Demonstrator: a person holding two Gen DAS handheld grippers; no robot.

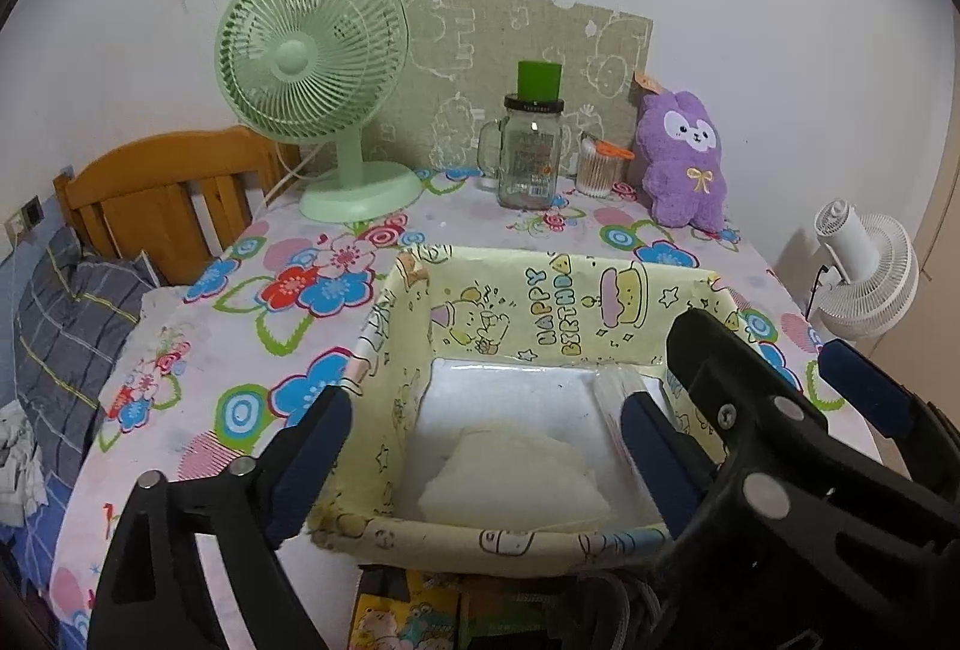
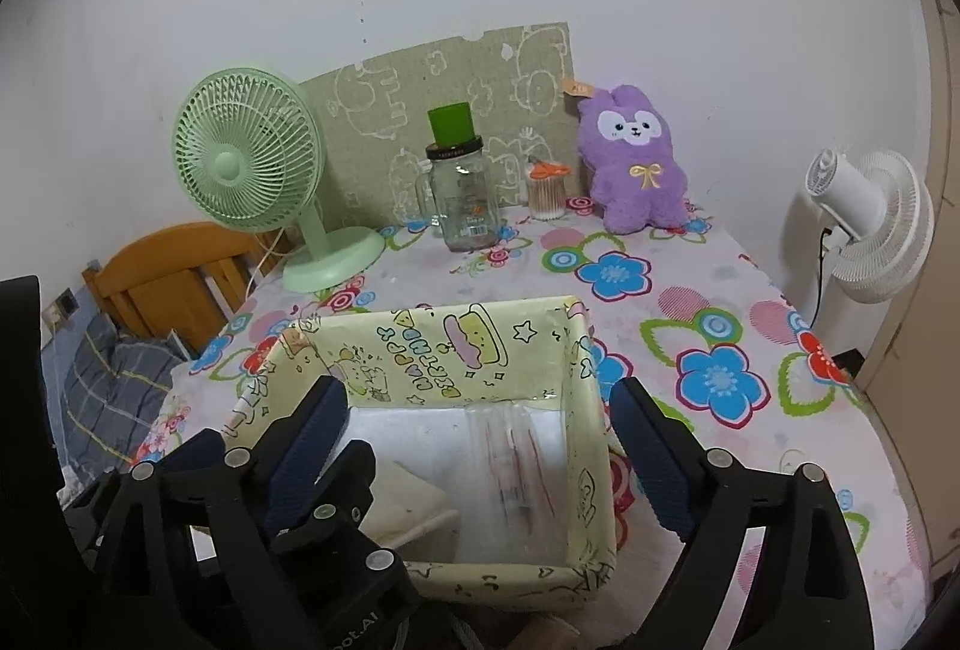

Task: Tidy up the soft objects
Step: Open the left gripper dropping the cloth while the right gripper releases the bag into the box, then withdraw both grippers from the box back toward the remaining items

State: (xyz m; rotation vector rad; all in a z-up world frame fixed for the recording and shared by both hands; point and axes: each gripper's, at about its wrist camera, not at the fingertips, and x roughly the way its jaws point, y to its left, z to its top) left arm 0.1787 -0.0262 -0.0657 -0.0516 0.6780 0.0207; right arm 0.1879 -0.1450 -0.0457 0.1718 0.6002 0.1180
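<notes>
A pale yellow "Happy Birthday" box (image 1: pixel 540 290) (image 2: pixel 456 350) stands on the flowered tablecloth. In it lie a folded white soft thing (image 1: pixel 516 476) (image 2: pixel 408 500) and a clear plastic packet (image 1: pixel 618 398) (image 2: pixel 516 464). My left gripper (image 1: pixel 489 455) is open over the box's left half, its pads apart from the white thing. My right gripper (image 2: pixel 480 440) is open over the right half, holding nothing. One of its fingers (image 1: pixel 864 392) shows in the left wrist view. A purple plush animal (image 1: pixel 684 164) (image 2: pixel 636 164) sits upright at the table's back right.
At the back stand a green desk fan (image 1: pixel 312 68), a glass mug jar with a green lid (image 1: pixel 531 152) and a cotton swab tub (image 1: pixel 600 167). A white floor fan (image 2: pixel 864 224) is off the right edge. A wooden headboard (image 1: pixel 162 194) and bedding lie left.
</notes>
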